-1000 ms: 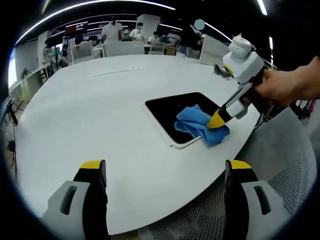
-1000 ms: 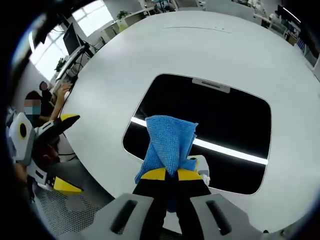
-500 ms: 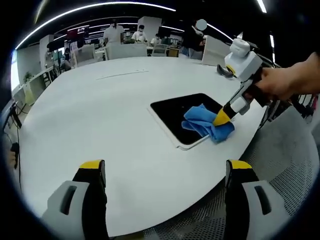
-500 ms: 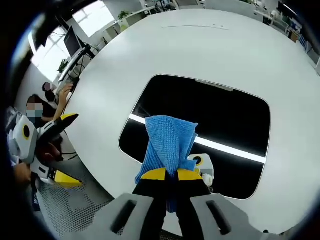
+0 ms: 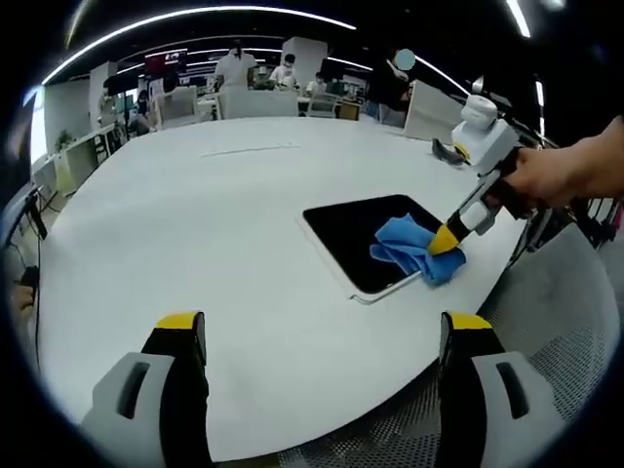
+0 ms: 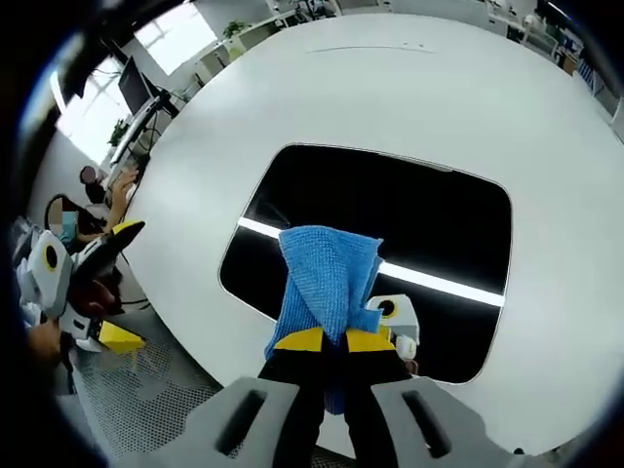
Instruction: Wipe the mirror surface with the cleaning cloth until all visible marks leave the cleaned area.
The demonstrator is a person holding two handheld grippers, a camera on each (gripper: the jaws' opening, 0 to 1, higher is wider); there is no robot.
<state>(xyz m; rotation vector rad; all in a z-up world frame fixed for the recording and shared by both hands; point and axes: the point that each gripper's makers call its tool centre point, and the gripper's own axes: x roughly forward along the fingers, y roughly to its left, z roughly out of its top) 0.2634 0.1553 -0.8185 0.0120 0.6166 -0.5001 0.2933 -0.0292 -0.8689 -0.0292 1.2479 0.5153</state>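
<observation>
A dark rectangular mirror [image 6: 390, 234] with a white rim lies flat on the round white table [image 6: 468, 107]; in the left gripper view the mirror [image 5: 356, 234] sits near the table's right edge. My right gripper [image 6: 326, 339] is shut on a blue cleaning cloth [image 6: 327, 278], pressed onto the mirror's near part. The left gripper view has that gripper [image 5: 447, 239] coming in from the right, held by a hand, with the cloth [image 5: 414, 249] under its tip. My left gripper [image 5: 322, 322] stands open over the table's near edge, nothing between its jaws.
A grey mesh chair [image 5: 546, 322] stands at the table's right edge. Beyond the far side are desks, monitors and several people [image 5: 234, 68]. A small dark object [image 5: 447, 149] lies on the table's far right. The left gripper [image 6: 73, 283] shows off the table's left edge.
The left view has drifted back and left, so mirror and cloth sit a little further right. The right gripper, still shut on the cloth, has edged slightly across the mirror.
</observation>
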